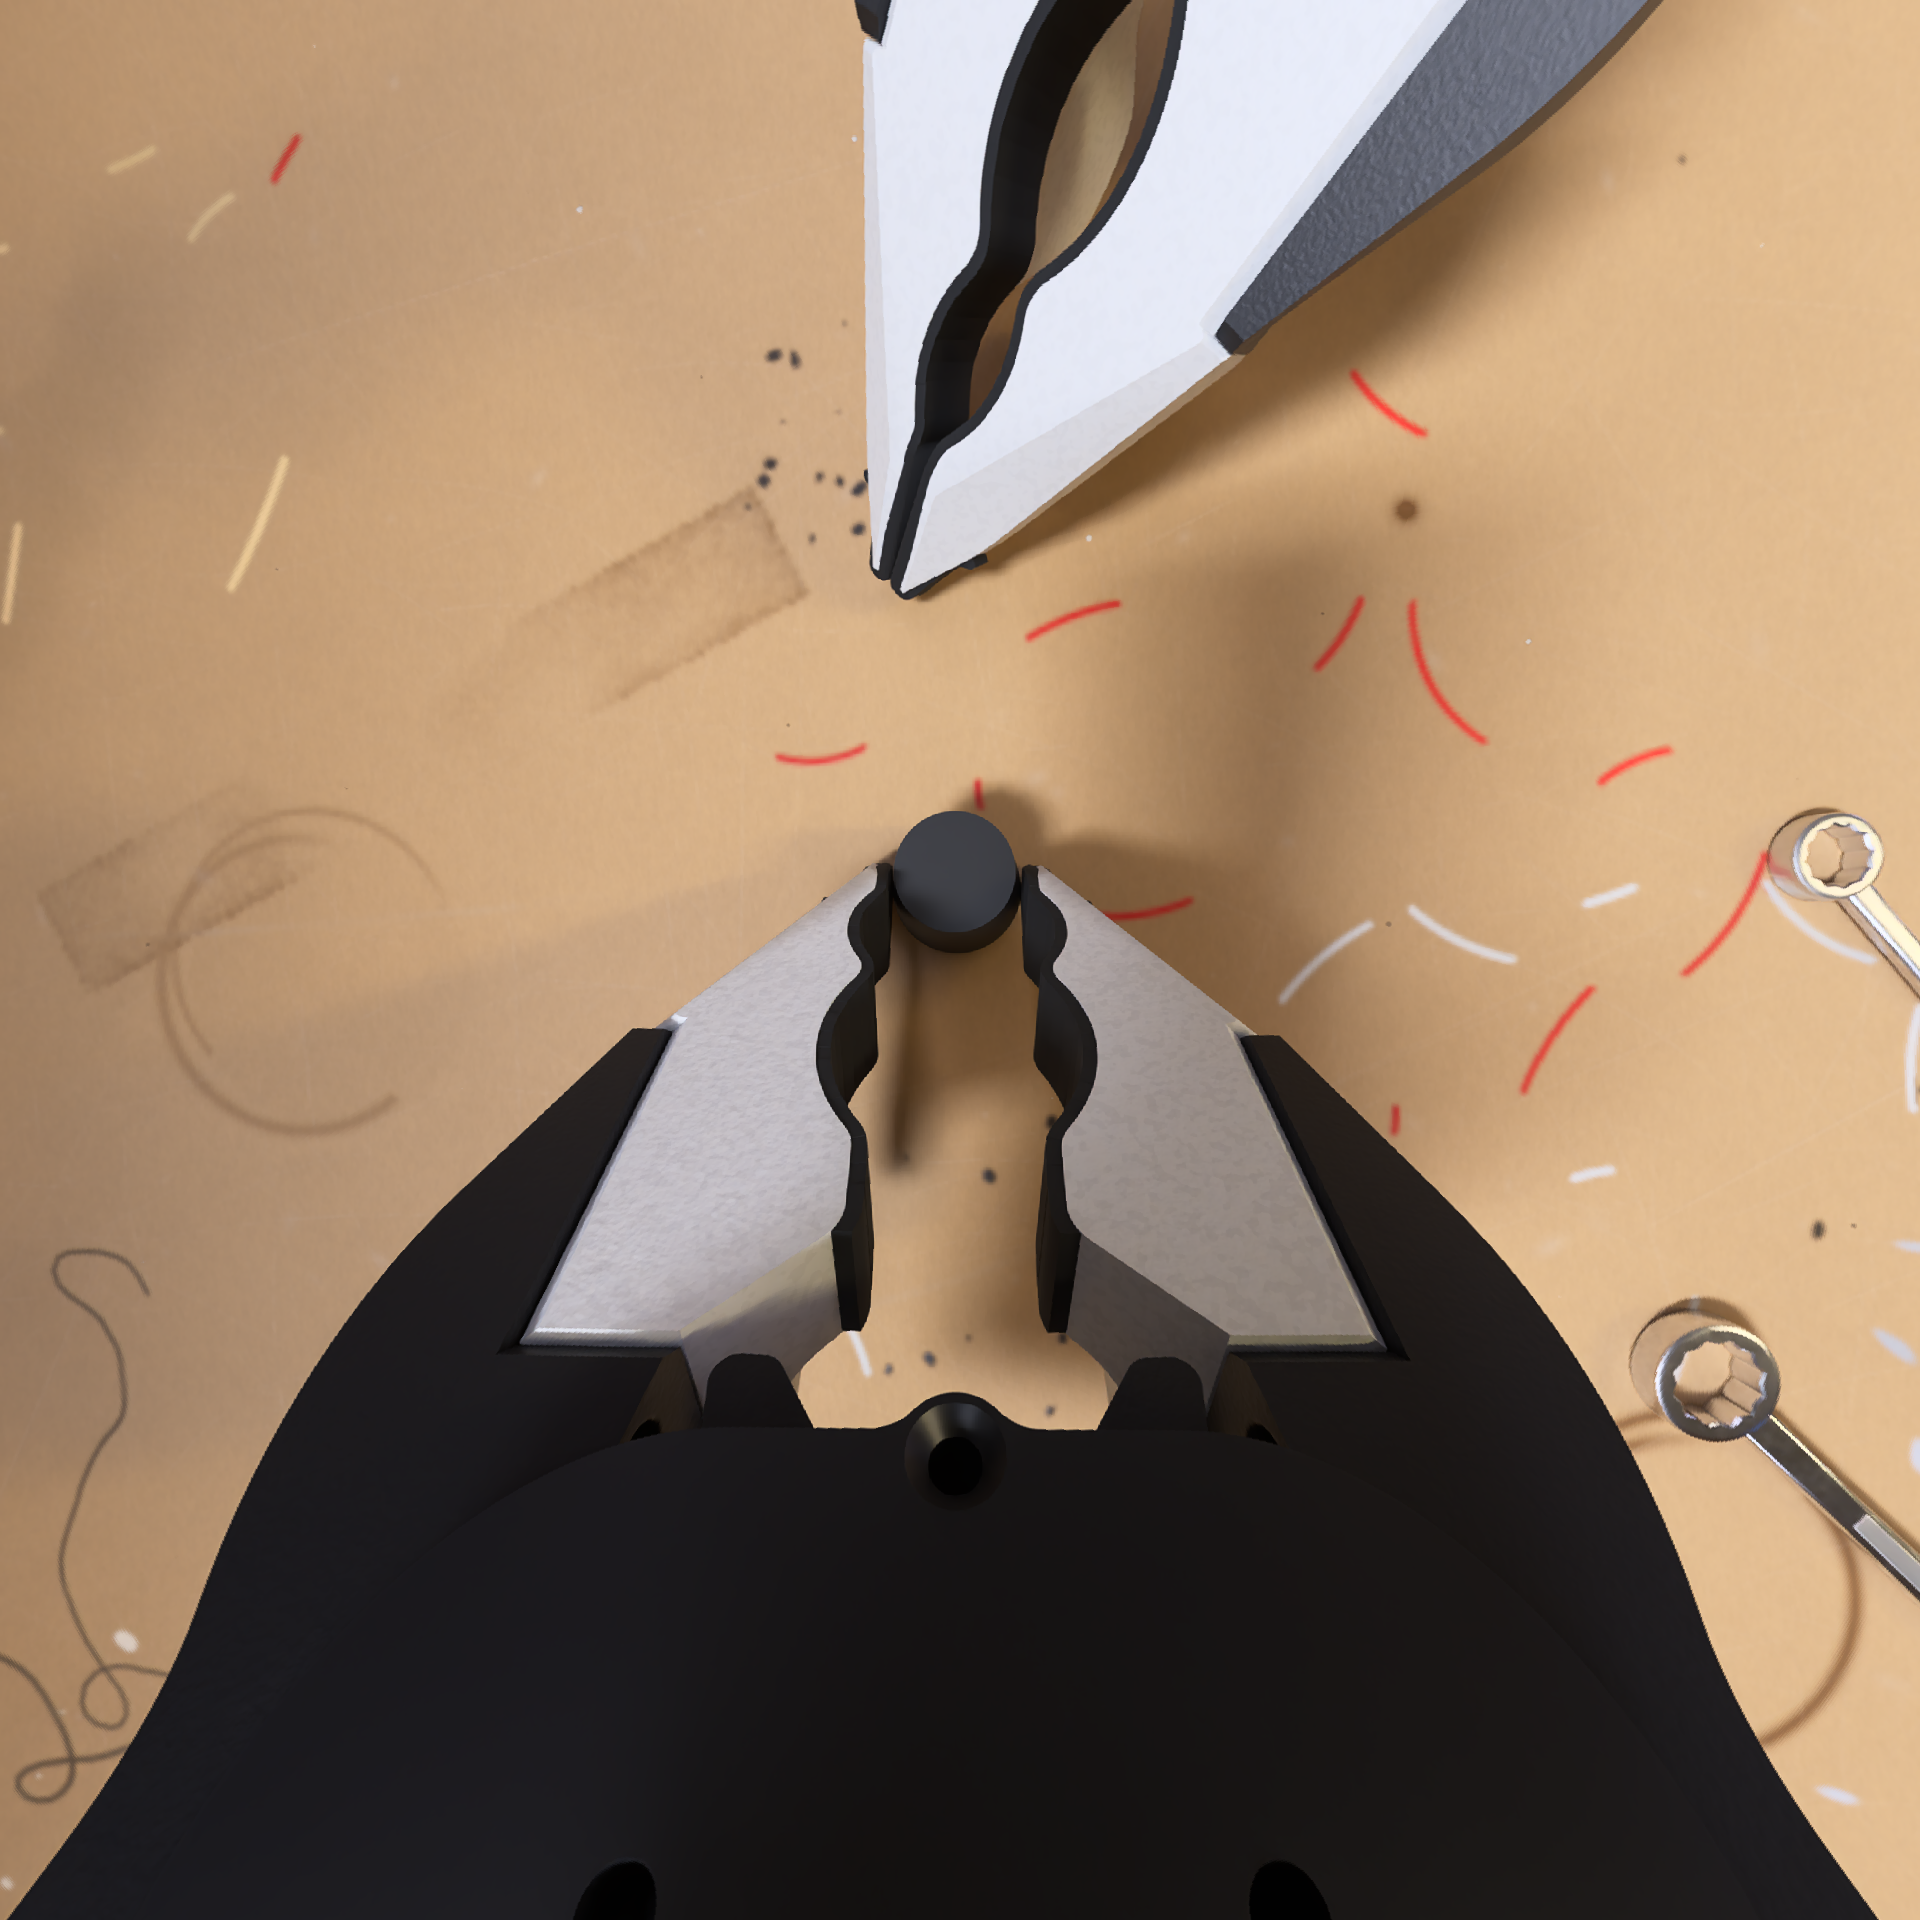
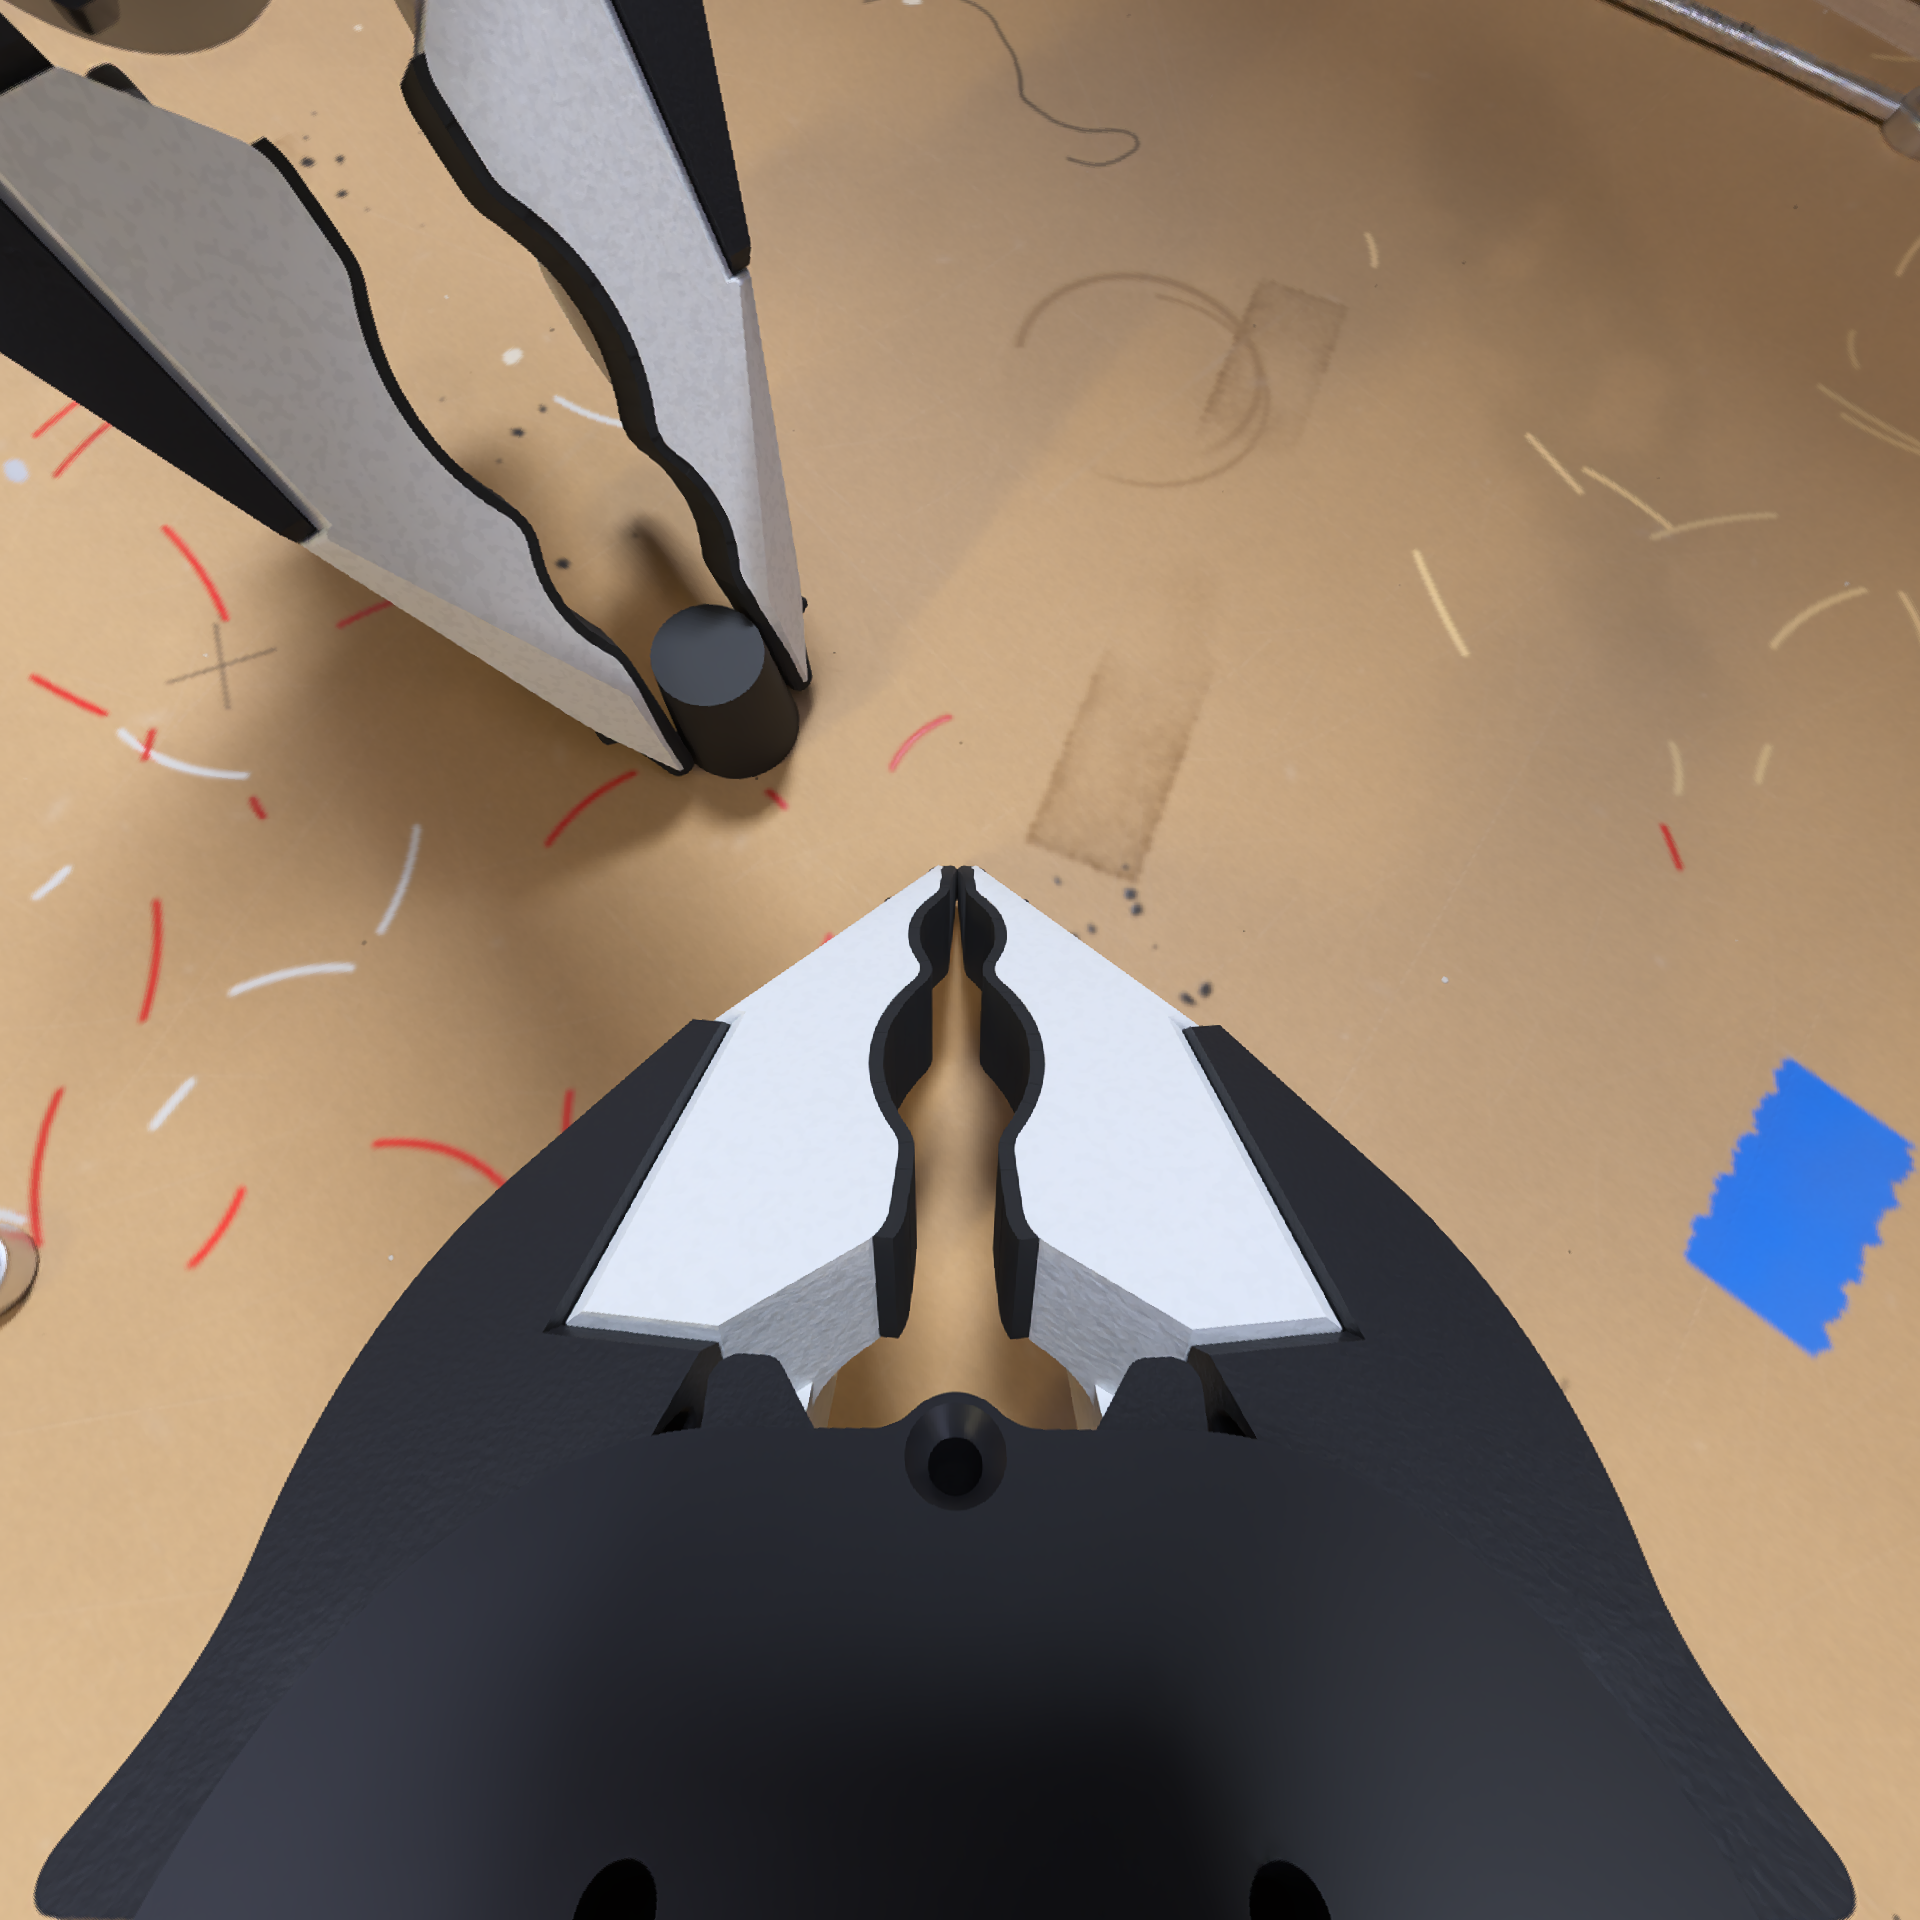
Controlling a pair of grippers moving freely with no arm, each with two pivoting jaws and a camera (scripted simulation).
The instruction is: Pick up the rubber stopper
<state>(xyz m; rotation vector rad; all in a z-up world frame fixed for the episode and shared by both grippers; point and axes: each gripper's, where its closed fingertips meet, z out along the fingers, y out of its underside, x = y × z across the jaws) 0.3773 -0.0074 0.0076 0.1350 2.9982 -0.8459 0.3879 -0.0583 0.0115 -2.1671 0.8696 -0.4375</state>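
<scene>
The rubber stopper (image 1: 954, 873) is a small dark grey cylinder standing upright on the tan benchtop (image 1: 520, 364). My left gripper (image 1: 956, 883) has its two fingertips pressed on either side of the stopper, near the bench surface. The right wrist view shows the same grip: the stopper (image 2: 707, 649) sits between the left gripper's tips (image 2: 738, 717). My right gripper (image 2: 956, 873) is shut and empty, its tips a short way in front of the stopper. It also shows in the left wrist view (image 1: 896, 582), pointing down beyond the stopper.
Two shiny ring wrenches (image 1: 1839, 857) (image 1: 1720, 1382) lie at the right of the left wrist view. A blue tape patch (image 2: 1803, 1205) is stuck on the bench at the right, and a metal tool shaft (image 2: 1787, 62) lies at the top right. Red, white and tan scratch marks cover the bench.
</scene>
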